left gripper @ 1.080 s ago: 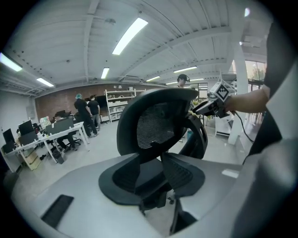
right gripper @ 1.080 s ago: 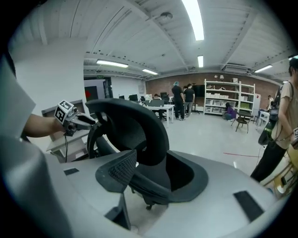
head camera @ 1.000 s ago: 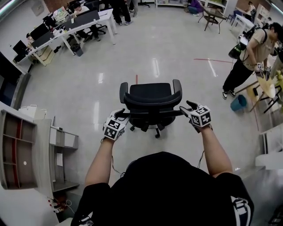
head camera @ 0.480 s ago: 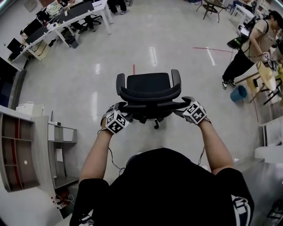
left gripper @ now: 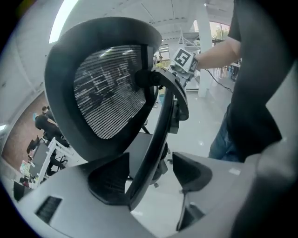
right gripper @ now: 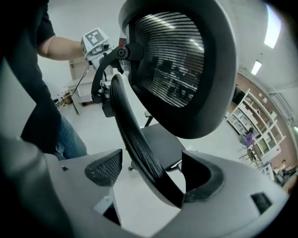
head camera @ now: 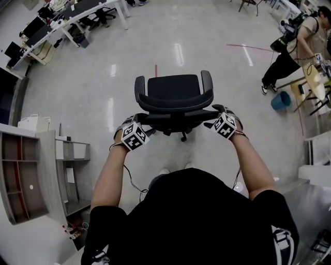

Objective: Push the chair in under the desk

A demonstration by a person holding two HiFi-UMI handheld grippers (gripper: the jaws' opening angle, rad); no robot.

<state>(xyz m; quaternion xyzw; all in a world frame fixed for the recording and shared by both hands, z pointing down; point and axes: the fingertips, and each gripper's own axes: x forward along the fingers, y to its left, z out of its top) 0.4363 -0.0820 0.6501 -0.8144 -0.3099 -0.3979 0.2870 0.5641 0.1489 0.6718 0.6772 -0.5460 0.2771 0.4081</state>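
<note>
The chair stands at my twelve o'clock on the open floor. Its seat faces away from me, well apart from the desk row up at eleven o'clock. My left gripper sits at the nine o'clock edge of the backrest, and my right gripper at the three o'clock edge. Both sets of jaws have just been opening and stand wide apart. The backrest's curved edge runs between each pair, and neither clamps it. On the right that edge seems to rest against one pad, though the wide-angle view leaves me unsure. A person stands near a blue bin at two o'clock.
</note>
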